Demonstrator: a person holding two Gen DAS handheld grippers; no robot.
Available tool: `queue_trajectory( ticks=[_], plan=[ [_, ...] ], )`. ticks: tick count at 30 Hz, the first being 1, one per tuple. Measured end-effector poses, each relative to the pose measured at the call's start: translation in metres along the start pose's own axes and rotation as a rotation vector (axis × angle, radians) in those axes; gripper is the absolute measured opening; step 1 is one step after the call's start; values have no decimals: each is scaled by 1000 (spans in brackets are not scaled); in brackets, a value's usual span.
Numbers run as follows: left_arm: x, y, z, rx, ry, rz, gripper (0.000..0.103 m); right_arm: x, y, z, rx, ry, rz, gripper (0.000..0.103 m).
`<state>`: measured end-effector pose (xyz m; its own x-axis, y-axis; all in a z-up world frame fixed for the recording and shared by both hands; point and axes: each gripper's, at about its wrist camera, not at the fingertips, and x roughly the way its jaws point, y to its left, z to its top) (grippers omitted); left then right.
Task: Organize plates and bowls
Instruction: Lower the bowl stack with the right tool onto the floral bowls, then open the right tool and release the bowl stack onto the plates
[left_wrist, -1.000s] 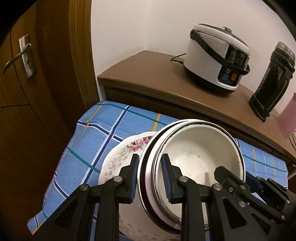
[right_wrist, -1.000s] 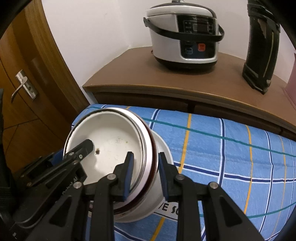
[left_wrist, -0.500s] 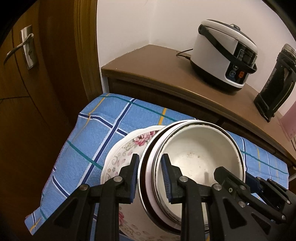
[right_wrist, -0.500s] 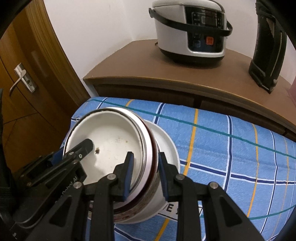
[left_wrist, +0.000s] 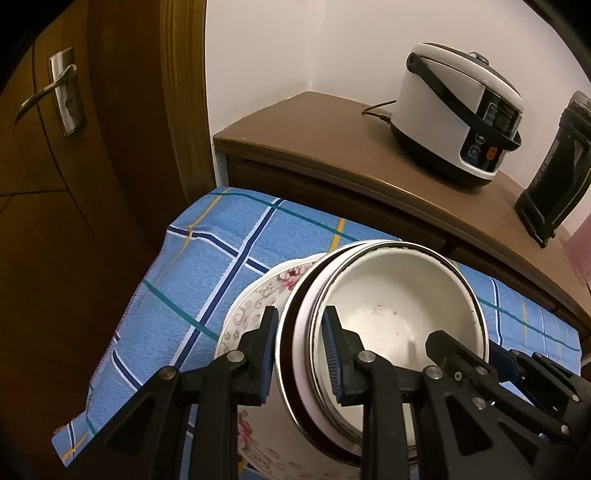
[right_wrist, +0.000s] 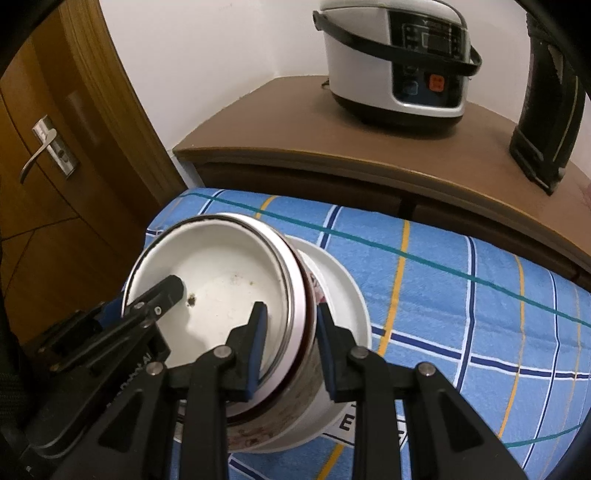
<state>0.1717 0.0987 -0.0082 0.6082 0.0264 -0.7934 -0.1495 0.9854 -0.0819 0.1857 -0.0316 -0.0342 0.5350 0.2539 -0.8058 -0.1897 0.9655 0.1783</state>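
A stack of nested white bowls (left_wrist: 391, 317) with dark-rimmed edges is held between both grippers above a floral plate (left_wrist: 255, 299). My left gripper (left_wrist: 300, 360) is shut on the stack's left rim. My right gripper (right_wrist: 290, 347) is shut on the stack's right rim (right_wrist: 295, 295). In the right wrist view the bowls (right_wrist: 221, 280) sit over a white plate (right_wrist: 340, 295). Each gripper shows in the other's view, the right one on the rim (left_wrist: 461, 350) and the left one inside the bowl (right_wrist: 162, 295).
A blue plaid cloth (left_wrist: 221, 266) covers the table (right_wrist: 461, 295). Behind it stands a brown cabinet (left_wrist: 314, 147) with a white rice cooker (left_wrist: 461, 122) and a black appliance (left_wrist: 554, 173). A wooden door (left_wrist: 55, 147) with a metal handle is at the left.
Both grippers have moved with the bowl stack a little toward me and to the right; the cabinet and cooker appear shifted in both views. The grip on the rims is unchanged.
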Motion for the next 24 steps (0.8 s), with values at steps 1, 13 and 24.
queue_trajectory(
  ticks=[1,13,24],
  plan=[
    [0,0,0,0,0,1,27,0,0,0,-2,0,0,27],
    [-1,-1,0,10,17,17,27,-2,-6,-1,38,0,44,29],
    [-11,-3,-1,23,12,21,33,-19,-2,-1,43,-48,36,31]
  ],
)
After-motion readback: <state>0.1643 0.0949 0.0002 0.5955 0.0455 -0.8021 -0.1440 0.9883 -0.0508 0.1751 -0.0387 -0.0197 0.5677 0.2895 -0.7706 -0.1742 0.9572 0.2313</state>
